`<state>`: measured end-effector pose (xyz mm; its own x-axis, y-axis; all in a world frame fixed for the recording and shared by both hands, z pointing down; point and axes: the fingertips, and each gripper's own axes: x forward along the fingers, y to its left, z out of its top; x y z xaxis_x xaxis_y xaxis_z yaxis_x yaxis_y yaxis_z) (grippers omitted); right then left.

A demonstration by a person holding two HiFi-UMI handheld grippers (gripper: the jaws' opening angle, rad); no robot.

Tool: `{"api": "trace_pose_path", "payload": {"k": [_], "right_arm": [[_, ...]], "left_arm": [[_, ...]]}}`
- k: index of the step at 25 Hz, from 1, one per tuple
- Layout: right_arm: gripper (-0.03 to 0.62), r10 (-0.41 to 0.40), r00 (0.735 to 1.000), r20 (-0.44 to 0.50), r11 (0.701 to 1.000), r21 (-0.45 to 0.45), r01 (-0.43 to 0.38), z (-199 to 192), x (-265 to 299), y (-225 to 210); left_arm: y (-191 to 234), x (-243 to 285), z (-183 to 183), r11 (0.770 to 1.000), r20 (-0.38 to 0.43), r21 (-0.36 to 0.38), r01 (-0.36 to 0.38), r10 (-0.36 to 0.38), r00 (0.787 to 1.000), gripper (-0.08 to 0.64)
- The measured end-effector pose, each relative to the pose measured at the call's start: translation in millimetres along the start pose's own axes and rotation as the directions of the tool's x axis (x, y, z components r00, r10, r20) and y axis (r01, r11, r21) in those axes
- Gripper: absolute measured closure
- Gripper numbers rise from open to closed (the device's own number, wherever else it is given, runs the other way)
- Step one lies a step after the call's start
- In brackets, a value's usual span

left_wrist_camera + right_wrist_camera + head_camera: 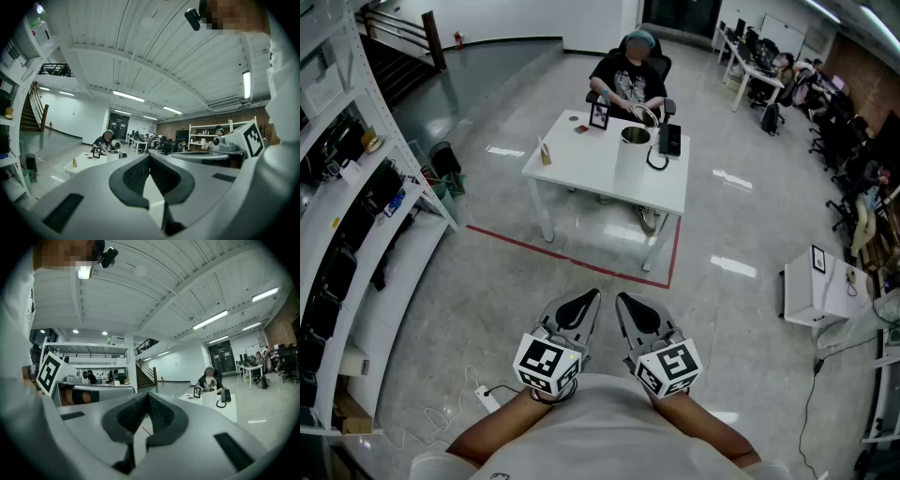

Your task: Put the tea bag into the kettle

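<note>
Far ahead stands a white table (581,173) with a steel kettle (635,135) on it, lid open. A small tan pointed item, perhaps the tea bag (546,154), stands near the table's left edge. A seated person is behind the table. My left gripper (581,307) and right gripper (634,315) are held side by side low in the head view, well short of the table, both shut and empty. The left gripper view shows the kettle (113,154) and the tan item (74,162) beyond the closed left gripper (150,156). The kettle (208,393) also shows in the right gripper view.
Shelving (356,216) with boxes lines the left side. Red tape (572,258) marks the floor before the table. A picture frame (599,115) and a black base with cord (668,141) share the tabletop. A white box (820,286) sits right; a power strip (487,398) lies near my feet.
</note>
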<state>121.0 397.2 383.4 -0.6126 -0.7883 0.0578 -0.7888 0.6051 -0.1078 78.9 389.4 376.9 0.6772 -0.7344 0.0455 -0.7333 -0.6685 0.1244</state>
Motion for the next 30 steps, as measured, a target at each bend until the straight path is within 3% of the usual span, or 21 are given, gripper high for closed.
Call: {"api": "trace_pose_path", "payload": {"k": [12, 22, 30], "right_arm": [[0.58, 0.047, 0.998, -0.03, 0.999, -0.01, -0.048, -12.8, 53.9, 1.9], [0.58, 0.054, 0.993, -0.106, 0.999, 0.008, -0.053, -20.1, 154.8, 16.3], [0.58, 0.036, 0.996, -0.085, 0.999, 0.019, -0.034, -14.3, 230.9, 38.0]], "left_arm": [[55.0, 12.0, -10.6, 0.999, -0.011, -0.039, -0.022, 0.021, 1.0, 0.551], [158.4, 11.2, 15.7, 0.999, 0.029, -0.046, -0.02, 0.021, 0.999, 0.552], [235.6, -0.8, 25.1, 0.999, 0.025, -0.037, 0.007, -0.006, 1.0, 0.551]]}}
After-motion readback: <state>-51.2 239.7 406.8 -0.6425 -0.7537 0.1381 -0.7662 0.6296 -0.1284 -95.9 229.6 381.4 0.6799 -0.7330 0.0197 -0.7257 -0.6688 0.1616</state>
